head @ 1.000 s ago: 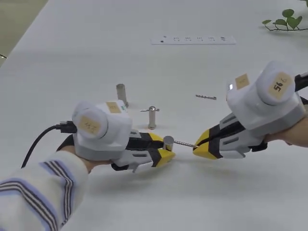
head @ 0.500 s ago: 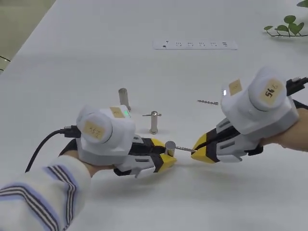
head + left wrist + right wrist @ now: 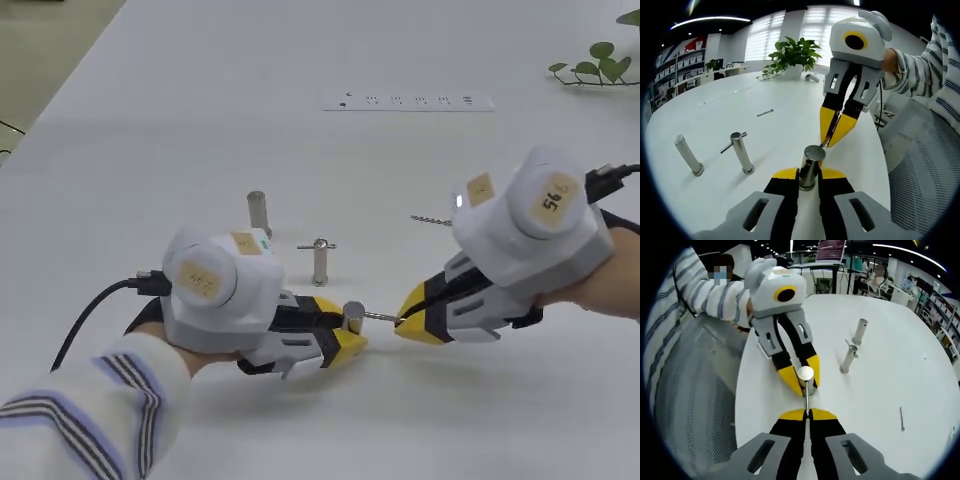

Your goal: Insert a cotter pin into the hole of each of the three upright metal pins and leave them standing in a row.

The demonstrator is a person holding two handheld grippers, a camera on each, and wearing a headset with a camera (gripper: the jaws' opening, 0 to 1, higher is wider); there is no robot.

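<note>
Left gripper (image 3: 350, 328): jaws pressed onto an upright metal pin (image 3: 352, 314) that stands on the white table (image 3: 300, 150), nearest the person.
Right gripper (image 3: 405, 318): jaws pinching a cotter pin (image 3: 381, 317) held level. Its free end meets the held pin just below the top; whether it has entered the hole cannot be told.
Middle pin (image 3: 320, 262): upright behind the grippers, a cotter pin through its head.
Far pin (image 3: 257, 212): upright and bare, left of the middle pin.
Loose cotter pin (image 3: 430, 219): flat on the table, off to the right.
Power strip (image 3: 407, 101): farthest back.
</note>
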